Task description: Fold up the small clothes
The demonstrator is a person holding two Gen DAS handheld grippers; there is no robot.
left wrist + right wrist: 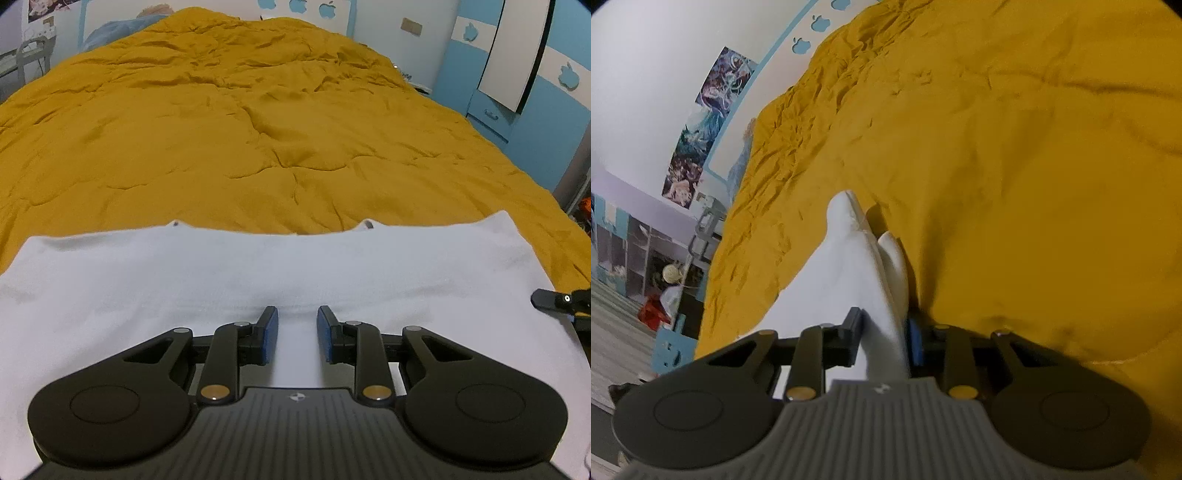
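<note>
A white garment (258,273) lies spread flat on the mustard-yellow bedspread (240,129), filling the near part of the left wrist view. My left gripper (297,314) hovers low over its near middle, jaws apart with nothing between them. My right gripper (882,325) is shut on a bunched edge of the white garment (846,266), which runs forward between the fingers over the yellow bedspread (1015,166). The tip of the right gripper shows at the right edge of the left wrist view (554,299).
The bed fills most of both views. A blue and white wardrobe (517,92) stands to the right of the bed. Posters (705,125) hang on the wall, with shelves and clutter (657,280) on the floor at the bed's left.
</note>
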